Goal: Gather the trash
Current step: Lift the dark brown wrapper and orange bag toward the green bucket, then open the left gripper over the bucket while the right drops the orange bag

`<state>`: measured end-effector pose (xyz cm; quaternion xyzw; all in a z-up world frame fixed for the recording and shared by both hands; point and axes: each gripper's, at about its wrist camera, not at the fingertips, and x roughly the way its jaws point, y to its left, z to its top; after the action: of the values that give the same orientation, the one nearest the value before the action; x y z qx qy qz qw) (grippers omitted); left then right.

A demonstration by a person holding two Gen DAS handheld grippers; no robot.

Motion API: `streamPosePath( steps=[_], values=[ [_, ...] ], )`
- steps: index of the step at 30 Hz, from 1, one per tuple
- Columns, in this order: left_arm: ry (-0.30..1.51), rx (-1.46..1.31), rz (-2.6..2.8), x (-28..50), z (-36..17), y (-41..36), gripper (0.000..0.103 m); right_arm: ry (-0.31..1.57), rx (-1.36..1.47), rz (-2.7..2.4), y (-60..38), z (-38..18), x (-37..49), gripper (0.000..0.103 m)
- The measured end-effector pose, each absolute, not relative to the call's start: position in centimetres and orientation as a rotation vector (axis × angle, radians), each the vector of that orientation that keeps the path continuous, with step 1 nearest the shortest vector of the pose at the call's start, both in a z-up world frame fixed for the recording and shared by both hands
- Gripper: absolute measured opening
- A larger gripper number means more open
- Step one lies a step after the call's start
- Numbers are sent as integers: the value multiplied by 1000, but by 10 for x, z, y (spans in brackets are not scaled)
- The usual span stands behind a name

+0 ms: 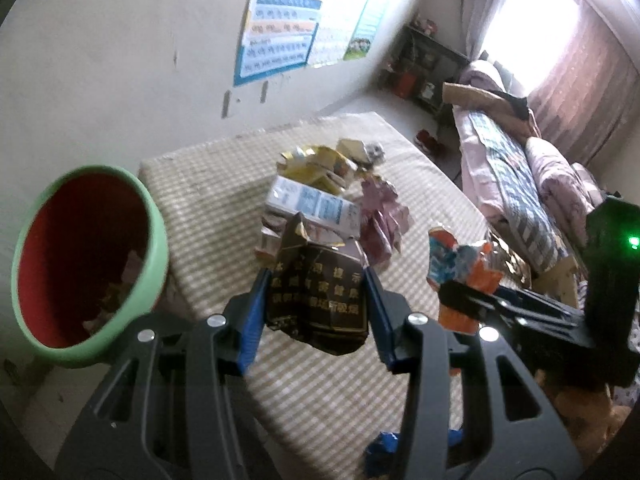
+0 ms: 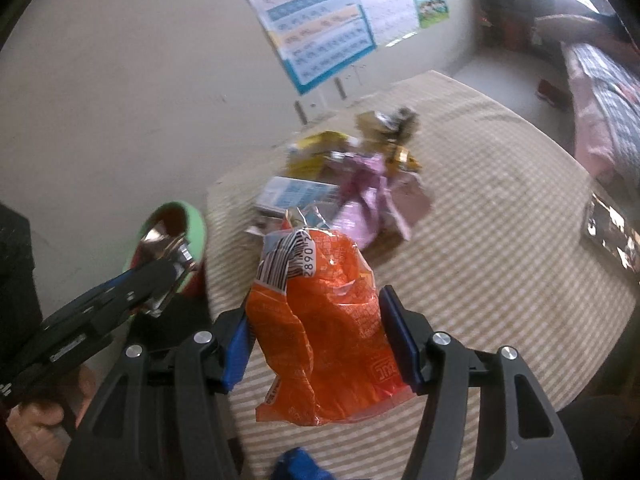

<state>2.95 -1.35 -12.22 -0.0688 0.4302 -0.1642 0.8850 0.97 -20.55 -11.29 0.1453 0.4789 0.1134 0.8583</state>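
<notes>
Now both hand-held grippers carry trash: left hand-held gripper (image 1: 316,300) clamps a dark crumpled cigarette pack (image 1: 320,296), right hand-held gripper (image 2: 316,340) an orange crinkled plastic wrapper (image 2: 324,328); next, release both over the green-rimmed red bin (image 1: 156,240) beside the pack.

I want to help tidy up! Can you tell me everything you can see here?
dark packet: one, black-brown with gold writing, held in the left gripper
orange wrapper: one, orange with a barcode, held in the right gripper
trash pile: several pieces, yellow, white-blue and pink, middle of the mat
bin: one, green outside and red inside, left of the mat, some scraps inside
mat: one, beige checked, under the trash
posters: a few, blue and white, on the wall
bed: one, pink and checked covers, by the window
left gripper: black with blue pads
right gripper: black with blue pads
</notes>
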Motion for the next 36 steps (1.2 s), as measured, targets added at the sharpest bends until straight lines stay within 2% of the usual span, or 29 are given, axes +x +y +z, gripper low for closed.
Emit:
streamPosePath(
  steps=[36],
  values=[
    [808,-332,-35,40,-121,124,44,1028,117,438,-72,-83,35,58]
  ],
)
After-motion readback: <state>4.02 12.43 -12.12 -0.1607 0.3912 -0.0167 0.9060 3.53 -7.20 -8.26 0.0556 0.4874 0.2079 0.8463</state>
